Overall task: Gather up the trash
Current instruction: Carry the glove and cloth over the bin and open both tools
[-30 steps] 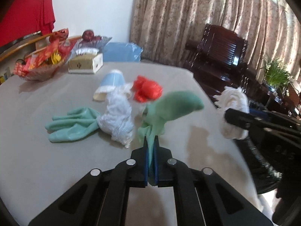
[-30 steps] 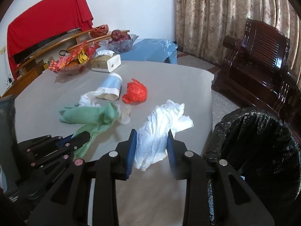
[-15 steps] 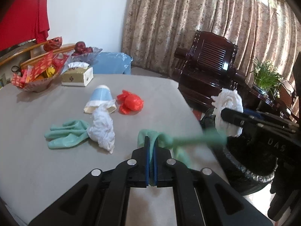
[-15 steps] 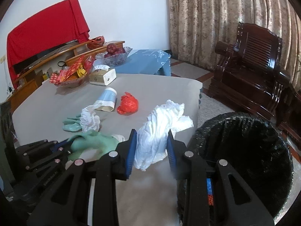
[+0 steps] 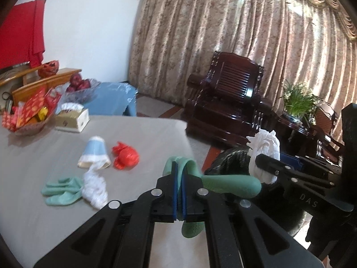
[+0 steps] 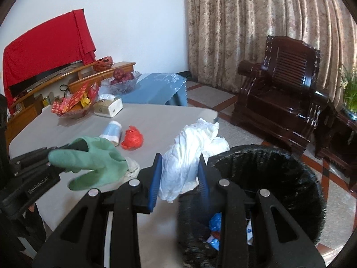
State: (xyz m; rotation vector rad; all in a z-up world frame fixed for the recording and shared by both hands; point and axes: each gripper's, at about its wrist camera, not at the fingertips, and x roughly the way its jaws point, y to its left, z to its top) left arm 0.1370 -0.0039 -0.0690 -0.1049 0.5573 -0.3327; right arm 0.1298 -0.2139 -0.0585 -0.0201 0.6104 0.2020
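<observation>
Carrying step: the left hand-held gripper (image 5: 177,189) is clamped on a green glove (image 5: 227,184) and the right hand-held gripper (image 6: 178,178) grips a white wad (image 6: 189,151); both are lifted off the tabletop (image 6: 156,116) beside the black bin (image 6: 290,167). Next, I judge, each must get over the opening and release.

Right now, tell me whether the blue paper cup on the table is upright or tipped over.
Tipped over. The blue paper cup lies on its side on the table, beside the red crumpled bag.

"DAS" on right gripper (image 5: 266,164); "GenRobot.AI" on left gripper (image 6: 64,147).
</observation>
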